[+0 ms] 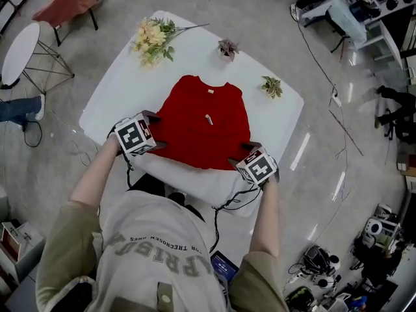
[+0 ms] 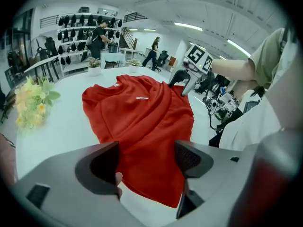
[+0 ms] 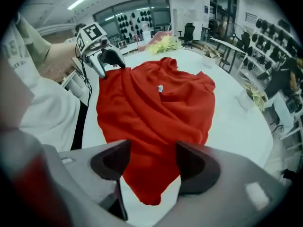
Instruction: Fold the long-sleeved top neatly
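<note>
Folding looks midway: the red top lies on the white table, collar pointing away from you, long axis running near to far. Your left gripper and right gripper sit at its near corners, jaws apart, gripping nothing; next, pinch the hem.

Grey lettered tee, olive sleeves

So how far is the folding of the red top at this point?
Done, it seems: the red top lies on the table with no sleeve sticking out, so both look folded in. In hand: left gripper and right gripper sit at the near hem corners, jaws open, nothing pinched. Left: probably folding the hem towards the collar and smoothing creases.
</note>
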A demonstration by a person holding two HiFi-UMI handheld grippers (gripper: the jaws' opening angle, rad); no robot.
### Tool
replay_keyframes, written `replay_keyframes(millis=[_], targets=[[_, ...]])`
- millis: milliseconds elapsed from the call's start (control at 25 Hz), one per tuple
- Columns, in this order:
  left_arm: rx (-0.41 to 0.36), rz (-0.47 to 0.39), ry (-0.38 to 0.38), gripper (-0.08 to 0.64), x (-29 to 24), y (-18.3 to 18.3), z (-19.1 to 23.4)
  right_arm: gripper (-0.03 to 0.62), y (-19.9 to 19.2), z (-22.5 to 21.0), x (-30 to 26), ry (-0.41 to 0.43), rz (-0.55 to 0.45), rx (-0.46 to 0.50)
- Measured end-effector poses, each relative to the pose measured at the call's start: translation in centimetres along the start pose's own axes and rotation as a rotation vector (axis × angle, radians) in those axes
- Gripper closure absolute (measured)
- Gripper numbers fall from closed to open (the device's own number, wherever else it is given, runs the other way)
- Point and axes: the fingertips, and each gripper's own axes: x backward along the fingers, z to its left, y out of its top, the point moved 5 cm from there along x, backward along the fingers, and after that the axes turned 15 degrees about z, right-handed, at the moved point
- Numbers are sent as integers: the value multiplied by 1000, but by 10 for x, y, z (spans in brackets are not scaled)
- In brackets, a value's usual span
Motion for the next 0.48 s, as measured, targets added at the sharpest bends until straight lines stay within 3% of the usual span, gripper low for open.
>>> replay_keyframes(millis=[280,480], targets=[[73,-2,-44,207,-10,-9,9,299,-6,-13,-14,83,-56,-102],[24,-14,49,207,24,-21,-9,299,-19,2,29,-16,-172,-27]])
